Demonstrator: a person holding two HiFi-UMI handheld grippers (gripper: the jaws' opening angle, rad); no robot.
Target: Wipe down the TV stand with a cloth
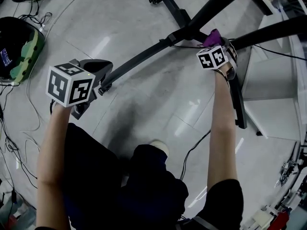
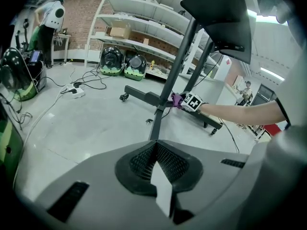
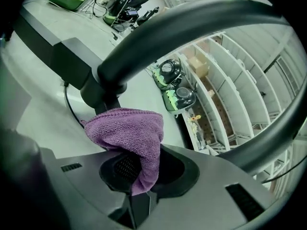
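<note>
The black TV stand (image 1: 139, 59) spreads its wheeled base legs over the grey floor, with slanted poles (image 1: 216, 4) rising from the joint. My right gripper (image 1: 217, 41) is shut on a purple cloth (image 1: 212, 35) at that joint. In the right gripper view the cloth (image 3: 127, 128) hangs bunched from the jaws of the right gripper (image 3: 136, 176), just in front of the pole's collar (image 3: 98, 92). My left gripper (image 1: 103, 80) hovers by the end of a base leg, shut and holding nothing. The left gripper view shows the left gripper (image 2: 160, 186) facing the stand (image 2: 168, 99) from a distance.
A black and green case (image 1: 19, 47) and loose cables (image 1: 21, 128) lie on the floor to the left. At the right stands a white box (image 1: 271, 87). Shelves (image 2: 144, 13) with more cases line the far wall. A person (image 2: 50, 18) stands at the back.
</note>
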